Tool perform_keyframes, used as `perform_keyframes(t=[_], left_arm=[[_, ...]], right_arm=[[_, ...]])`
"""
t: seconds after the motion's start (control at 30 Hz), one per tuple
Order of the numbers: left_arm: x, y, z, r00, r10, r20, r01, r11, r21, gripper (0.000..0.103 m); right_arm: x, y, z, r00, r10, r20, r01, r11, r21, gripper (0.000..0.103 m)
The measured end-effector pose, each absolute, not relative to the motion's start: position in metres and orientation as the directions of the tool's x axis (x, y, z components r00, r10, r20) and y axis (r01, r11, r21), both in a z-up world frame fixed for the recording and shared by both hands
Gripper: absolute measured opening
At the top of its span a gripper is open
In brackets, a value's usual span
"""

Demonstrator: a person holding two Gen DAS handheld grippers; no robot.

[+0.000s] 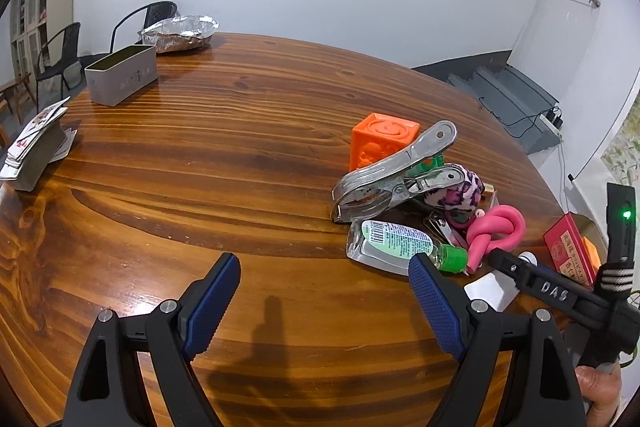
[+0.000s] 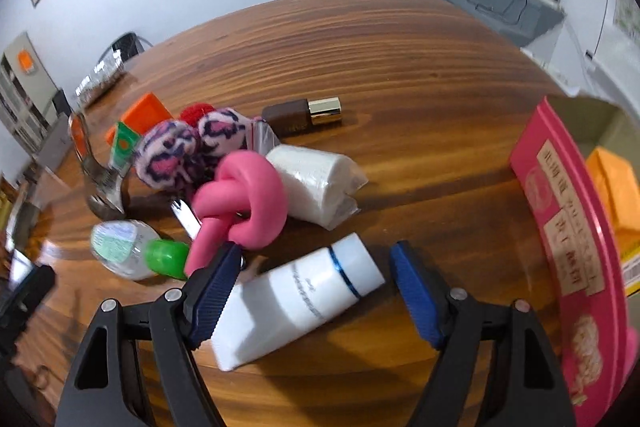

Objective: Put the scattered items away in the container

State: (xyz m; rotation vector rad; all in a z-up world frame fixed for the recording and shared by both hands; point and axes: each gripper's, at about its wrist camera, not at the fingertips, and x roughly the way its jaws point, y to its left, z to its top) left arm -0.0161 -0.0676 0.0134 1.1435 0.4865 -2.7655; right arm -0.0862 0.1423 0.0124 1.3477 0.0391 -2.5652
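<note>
**Blue fingers close in on the white tube, most of the pile still out**

Blue pads on the right gripper (image 2: 312,297) stand wide on each side of the white tube (image 2: 298,301), which lies flat on the wooden bench (image 2: 400,67). The left pad looks to be at the tube's edge, but the other pad is apart from it, so the tube is not held yet. The left gripper (image 1: 324,303) is wide too, with only bare wood between its fingers.

Just past the tube lies the heap: a pink knot toy (image 2: 244,203), a white wrapped roll (image 2: 316,183), a spotty pink and purple plush (image 2: 176,155), a small clear bottle with a green cap (image 2: 132,245), nail clippers (image 2: 186,219), a big metal clip (image 1: 392,175), an orange block (image 1: 380,143) and a brown lipstick (image 2: 304,115).

The container looks to be the cardboard box (image 2: 600,131) on the right, behind a tall pink box (image 2: 568,247). Something orange already sits inside. So I think the tidying has only begun.

The pink box stands between the tube and the cardboard box, so the tube may need lifting over it. The pink knot touches the right gripper's left finger and could get bumped.
</note>
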Motion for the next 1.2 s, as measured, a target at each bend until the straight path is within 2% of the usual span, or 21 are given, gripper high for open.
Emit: perform_keyframes(t=[0.07,0.1,0.17,0.27,0.47,0.57,0.63,0.73,0.9,0.93,1.0,1.2], left_arm=[[-0.016,-0.067,0.012,-0.709,0.018,-0.705,0.221,-0.943,-0.247,0.088],[-0.017,-0.067,0.012,-0.708,0.018,-0.706,0.22,-0.944,-0.244,0.088],[-0.017,-0.064,0.011,-0.706,0.018,-0.708,0.213,-0.948,-0.236,0.088],[-0.018,-0.056,0.01,-0.71,0.025,-0.704,0.183,-0.958,-0.219,0.088],[-0.031,-0.036,0.008,-0.713,0.051,-0.7,0.088,-0.983,-0.161,0.088],[-0.042,-0.031,0.001,-0.683,0.067,-0.728,0.098,-0.978,-0.182,0.088],[-0.047,-0.025,-0.003,-0.667,0.105,-0.737,0.088,-0.972,-0.218,0.088],[-0.051,-0.012,-0.005,-0.66,0.093,-0.745,0.084,-0.977,-0.196,0.088],[-0.061,0.004,-0.003,-0.669,0.07,-0.74,0.08,-0.983,-0.166,0.088],[-0.063,0.006,-0.003,-0.67,0.059,-0.74,0.085,-0.984,-0.156,0.09],[-0.067,0.008,-0.003,-0.676,0.048,-0.735,0.089,-0.985,-0.146,0.101],[-0.07,0.015,-0.002,-0.688,0.041,-0.725,0.062,-0.991,-0.115,0.102]], right_arm=[[-0.082,0.14,0.011,-0.55,-0.187,-0.814,0.253,-0.966,0.051,0.07],[-0.079,0.14,0.011,-0.552,-0.181,-0.814,0.265,-0.964,0.035,0.063],[-0.069,0.142,0.011,-0.556,-0.175,-0.812,0.297,-0.955,0.003,0.058],[-0.056,0.144,0.01,-0.563,-0.179,-0.807,0.34,-0.94,-0.028,0.056],[-0.042,0.156,0.009,-0.575,-0.231,-0.785,0.377,-0.926,-0.004,0.057],[-0.042,0.16,0.012,-0.569,-0.255,-0.782,0.374,-0.927,0.03,0.059],[-0.045,0.161,0.012,-0.556,-0.279,-0.783,0.372,-0.926,0.066,0.066],[-0.05,0.166,0.013,-0.538,-0.309,-0.784,0.358,-0.926,0.12,0.074],[-0.05,0.165,0.013,-0.536,-0.302,-0.788,0.349,-0.929,0.118,0.077],[-0.049,0.164,0.013,-0.536,-0.301,-0.789,0.349,-0.93,0.117,0.078],[-0.047,0.164,0.012,-0.535,-0.3,-0.79,0.349,-0.93,0.117,0.078],[-0.045,0.165,0.012,-0.529,-0.303,-0.793,0.348,-0.929,0.124,0.078]])
